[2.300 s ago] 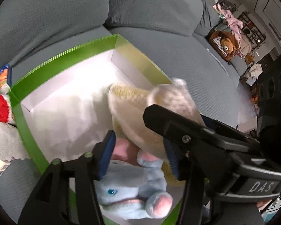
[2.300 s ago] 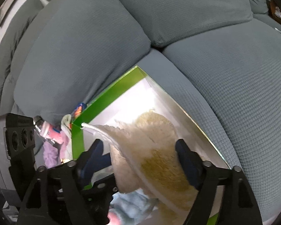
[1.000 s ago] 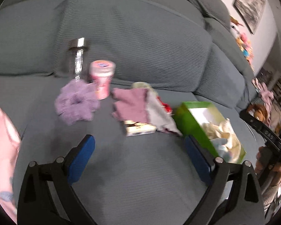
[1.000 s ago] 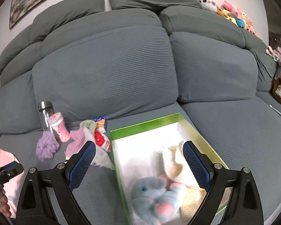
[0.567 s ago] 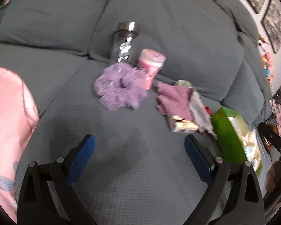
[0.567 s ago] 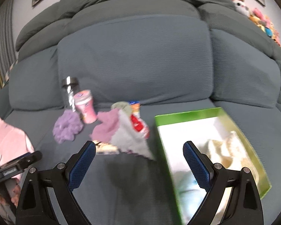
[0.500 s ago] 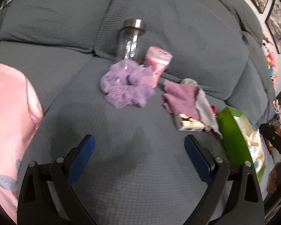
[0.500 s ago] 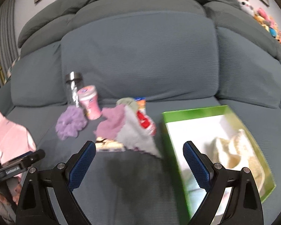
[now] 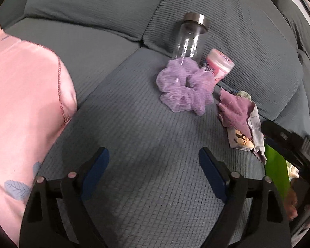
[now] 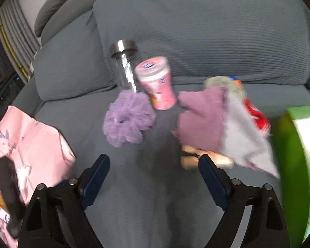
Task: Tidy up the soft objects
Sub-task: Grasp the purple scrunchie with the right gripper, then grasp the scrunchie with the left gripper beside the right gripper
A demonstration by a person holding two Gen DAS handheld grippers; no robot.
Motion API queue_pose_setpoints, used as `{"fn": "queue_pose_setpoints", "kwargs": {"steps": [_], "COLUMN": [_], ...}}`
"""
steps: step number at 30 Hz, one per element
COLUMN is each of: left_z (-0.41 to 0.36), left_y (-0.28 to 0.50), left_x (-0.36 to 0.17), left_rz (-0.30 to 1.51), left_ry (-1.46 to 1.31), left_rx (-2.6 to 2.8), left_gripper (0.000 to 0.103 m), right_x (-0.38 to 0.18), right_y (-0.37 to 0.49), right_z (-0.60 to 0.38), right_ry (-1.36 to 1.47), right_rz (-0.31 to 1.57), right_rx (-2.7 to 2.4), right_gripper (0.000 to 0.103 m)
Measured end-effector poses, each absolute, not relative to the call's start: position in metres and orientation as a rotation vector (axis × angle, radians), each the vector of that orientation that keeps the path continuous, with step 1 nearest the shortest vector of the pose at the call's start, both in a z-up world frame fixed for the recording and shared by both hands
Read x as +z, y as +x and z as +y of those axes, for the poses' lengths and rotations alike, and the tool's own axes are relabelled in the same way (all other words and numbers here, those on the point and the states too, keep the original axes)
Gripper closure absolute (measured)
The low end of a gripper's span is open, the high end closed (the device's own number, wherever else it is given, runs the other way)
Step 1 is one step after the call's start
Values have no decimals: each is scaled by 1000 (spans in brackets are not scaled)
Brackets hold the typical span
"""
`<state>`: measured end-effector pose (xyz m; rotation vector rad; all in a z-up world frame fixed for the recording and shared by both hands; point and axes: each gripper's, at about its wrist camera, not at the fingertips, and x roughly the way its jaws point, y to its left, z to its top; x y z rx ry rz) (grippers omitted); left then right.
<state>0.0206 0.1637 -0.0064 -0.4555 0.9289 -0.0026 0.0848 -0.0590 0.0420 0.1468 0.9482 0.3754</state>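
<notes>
Left wrist view: the left tongs (image 9: 153, 165) gaped empty, just narrowing, short of the scrunchie (image 9: 186, 88). The right tongs (image 10: 153, 166) likewise hung empty over the sofa (image 10: 196, 20).

Item count, sofa seat (image 9: 146, 144):

- 1 purple scrunchie (image 9: 186, 88), mid-seat, just in front of the bottle.
- 1 clear bottle (image 9: 189, 41) with a metal cap, at the rear edge of the seat.
- 1 pink canister (image 9: 220, 67), beside the bottle.
- 1 mauve cloth (image 9: 234, 109) and 1 grey cloth (image 9: 256, 128), overlapping.
- 1 small printed carton (image 9: 239, 141), partly under the cloths.
- 1 green box (image 10: 289, 144), at the seat's right end.
- 1 pink fabric item (image 9: 20, 107), at the left end.
</notes>
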Motion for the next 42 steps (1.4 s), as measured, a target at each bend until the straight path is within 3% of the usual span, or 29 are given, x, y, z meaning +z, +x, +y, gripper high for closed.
{"fn": "queue_pose_setpoints", "kwargs": {"steps": [3, 11, 16, 29, 31, 35, 42], "left_z": [166, 168, 171, 164, 160, 150, 124], "left_y": [21, 19, 21, 19, 20, 23, 24], "left_x": [-9, -5, -7, -12, -12, -15, -25], "left_rz": [943, 929, 945, 954, 964, 1001, 1060], "left_ry": [-461, -474, -500, -507, -504, -478, -452], "left_rx": [19, 9, 19, -19, -33, -64, -131], "left_gripper": [28, 40, 45, 45, 46, 58, 59], "right_x": [31, -19, -29, 35, 34, 22, -14], "right_y": [110, 163, 157, 40, 29, 4, -1], "right_z": [-24, 37, 37, -59, -70, -93, -98], "right_ry": [111, 14, -51, 114, 123, 201, 160], "right_rz": [980, 1040, 997, 1001, 1029, 1104, 1160], "right_rx": [381, 292, 273, 502, 515, 560, 509], "right_gripper": [26, 48, 90, 94, 94, 94, 94]}}
